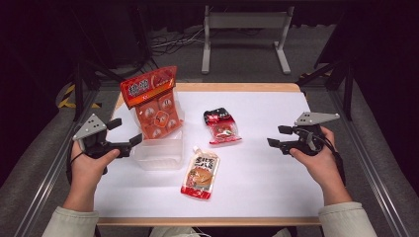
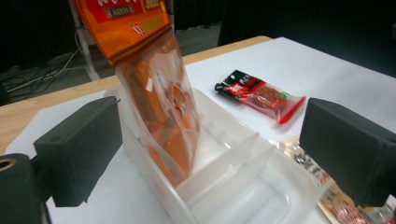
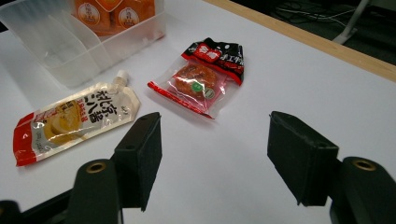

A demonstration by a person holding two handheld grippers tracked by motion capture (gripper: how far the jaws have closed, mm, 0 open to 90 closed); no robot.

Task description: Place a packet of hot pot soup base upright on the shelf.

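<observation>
The left gripper (image 1: 127,132), held in the person's left hand (image 1: 89,160) at the left edge of the white-topped bench (image 1: 276,182), points level toward the clear plastic divided bin (image 1: 160,153); its jaws stand wide apart with nothing between them. Just beyond it, the tall orange snack bag with a clear lower half (image 1: 154,101) stands tilted in the bin's far compartment, its top cut off in the left gripper view. The right gripper (image 1: 277,137) is held level at the right side, well apart from everything, jaws wide and empty. Between the two lie a small red-and-black snack packet (image 1: 222,126) and a spouted white-and-red sauce pouch (image 1: 201,174), flat on the bench. The print on every pack is too small to read.
</observation>
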